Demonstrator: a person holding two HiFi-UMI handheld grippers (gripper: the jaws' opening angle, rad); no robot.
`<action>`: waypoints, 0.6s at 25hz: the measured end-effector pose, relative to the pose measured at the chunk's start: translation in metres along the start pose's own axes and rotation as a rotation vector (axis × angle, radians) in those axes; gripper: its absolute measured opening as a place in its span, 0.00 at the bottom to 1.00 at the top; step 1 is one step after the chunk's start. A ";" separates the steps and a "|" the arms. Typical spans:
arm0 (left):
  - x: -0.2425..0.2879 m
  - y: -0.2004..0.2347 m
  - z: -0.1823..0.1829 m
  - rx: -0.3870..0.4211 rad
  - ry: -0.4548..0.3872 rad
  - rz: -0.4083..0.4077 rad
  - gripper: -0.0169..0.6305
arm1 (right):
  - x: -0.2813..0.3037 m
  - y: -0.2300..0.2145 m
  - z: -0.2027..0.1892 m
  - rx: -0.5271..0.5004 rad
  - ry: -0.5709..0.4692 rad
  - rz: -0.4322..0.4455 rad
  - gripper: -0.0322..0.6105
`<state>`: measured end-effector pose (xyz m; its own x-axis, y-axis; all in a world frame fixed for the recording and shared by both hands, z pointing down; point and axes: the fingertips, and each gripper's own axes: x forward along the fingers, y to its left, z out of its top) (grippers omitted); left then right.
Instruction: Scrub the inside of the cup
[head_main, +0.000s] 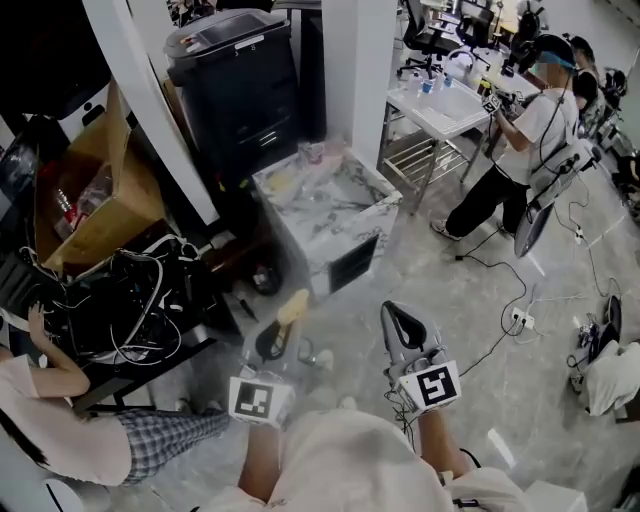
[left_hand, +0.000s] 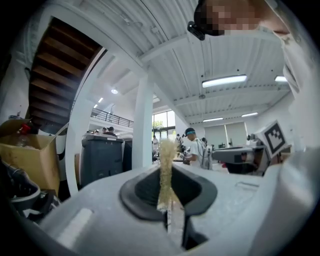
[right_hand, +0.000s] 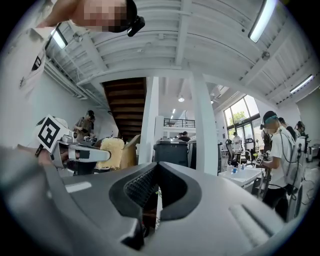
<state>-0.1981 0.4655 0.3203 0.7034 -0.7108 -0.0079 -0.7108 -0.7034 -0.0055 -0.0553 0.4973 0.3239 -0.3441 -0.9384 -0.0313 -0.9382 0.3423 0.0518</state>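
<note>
We note the left gripper (left_hand: 168, 200) clamped on a yellow scrubber (left_hand: 165, 167). Its own view shows the scrubber edge-on, a thin fibrous strip rising past the jaw tips. The right gripper (right_hand: 156, 194) view adds the scrubber's broad, rough face, off to that gripper's left and sticking out of the left gripper. There we also read the right gripper's jaws pressed together with nothing between them.

Head view: both grippers are held low, side by side, not touching. The scrubber's long axis runs along the left gripper's jaws, pointing forward and a little toward the right gripper.

Room: a pale mottled floor (head_main: 440, 280) strewn with cables. Ahead of both grippers is a marble-topped table (head_main: 330, 205), with a black bin (head_main: 240, 90) beyond it. A cardboard box (head_main: 85, 200) sits far to the left gripper's left. A person (head_main: 520, 140) stands at a white table (head_main: 440, 110) beyond the right gripper. On the marble top's far edge sits a small pinkish thing (head_main: 318, 152). It may be the cup, but it is too blurred to say.
</note>
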 end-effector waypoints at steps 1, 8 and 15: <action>0.007 0.005 -0.001 -0.002 -0.002 0.002 0.09 | 0.007 -0.004 -0.002 0.000 0.002 0.001 0.05; 0.062 0.056 -0.017 -0.021 0.016 -0.005 0.09 | 0.073 -0.033 -0.017 -0.002 0.028 -0.017 0.05; 0.126 0.113 -0.024 -0.036 0.035 -0.040 0.09 | 0.149 -0.061 -0.028 0.012 0.049 -0.045 0.05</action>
<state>-0.1895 0.2962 0.3430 0.7316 -0.6812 0.0263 -0.6818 -0.7309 0.0308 -0.0487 0.3356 0.3439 -0.2993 -0.9540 0.0157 -0.9532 0.2997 0.0397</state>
